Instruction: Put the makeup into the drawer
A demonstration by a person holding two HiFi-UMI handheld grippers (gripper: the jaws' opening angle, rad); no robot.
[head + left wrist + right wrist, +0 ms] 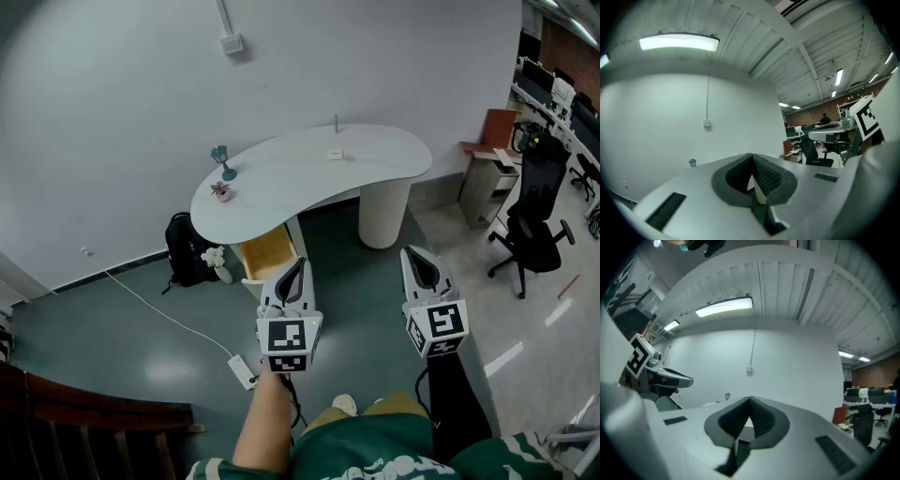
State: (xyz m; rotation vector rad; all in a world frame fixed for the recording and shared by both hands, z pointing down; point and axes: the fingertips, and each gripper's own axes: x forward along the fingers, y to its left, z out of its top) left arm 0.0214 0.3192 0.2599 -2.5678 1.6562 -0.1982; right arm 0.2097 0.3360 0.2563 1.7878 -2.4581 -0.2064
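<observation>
Small pale makeup item (pixel 336 155) lies flat on the white kidney-shaped desk (pixel 384 159), toward the back edge near the wall, with a pinkish speck (pixel 349 157) just beside it on the right. It is too small in the head view to tell its long axis or which way it points; it reads only as low and light-coloured. A thin upright rod (pixel 336 123) stands behind it. At the desk's left end are a small teal lantern ornament (pixel 223 161) and a tiny potted plant (pixel 221 191), well apart from the makeup. Under that end, the open drawer with a yellow wooden inside (pixel 266 253) is pulled out toward the person. Left gripper (pixel 294 272) is held level above the floor, just short of the drawer front, jaws closed together with nothing between its ribbed pads (pixel 765 177). Right gripper (pixel 419 262) is level beside it, near the desk's round white pedestal (pixel 384 211), jaws likewise clenched and empty. Black backpack (pixel 187 248) sits on the floor left of the drawer, black office chair (pixel 530 220) off to the right.
</observation>
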